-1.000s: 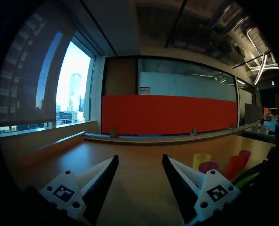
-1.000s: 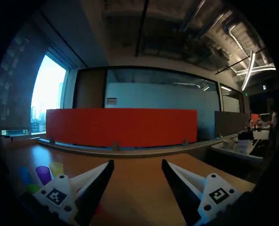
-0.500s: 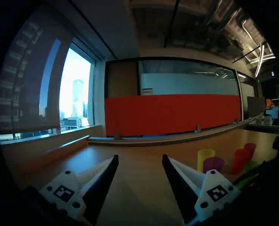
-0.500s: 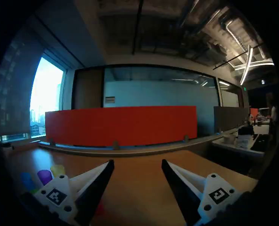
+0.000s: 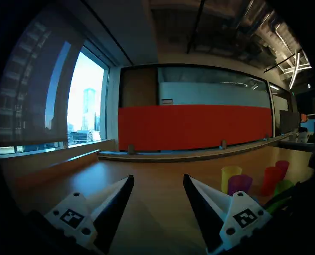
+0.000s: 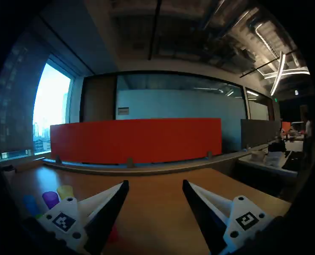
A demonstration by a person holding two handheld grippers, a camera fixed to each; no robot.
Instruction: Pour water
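Several coloured plastic cups stand on the wooden table. In the left gripper view a yellow cup (image 5: 230, 176), a purple cup (image 5: 239, 184), a red cup (image 5: 271, 180), a magenta cup (image 5: 282, 167) and a green cup (image 5: 284, 186) sit to the right, beyond my left gripper (image 5: 157, 183), which is open and holds nothing. In the right gripper view a yellow cup (image 6: 65, 191), a purple cup (image 6: 50, 198) and a blue cup (image 6: 31, 204) sit at the lower left, left of my right gripper (image 6: 155, 188), also open and empty. No water is visible.
The wooden table (image 5: 166, 172) runs to a red divider panel (image 5: 193, 127) at its far edge. A bright window (image 5: 83, 108) with a low ledge lies to the left. More desks with clutter (image 6: 276, 159) stand to the right.
Both views have tilted and shifted slightly; in the left gripper view the cups have come further into sight. Both grippers stay open and empty.
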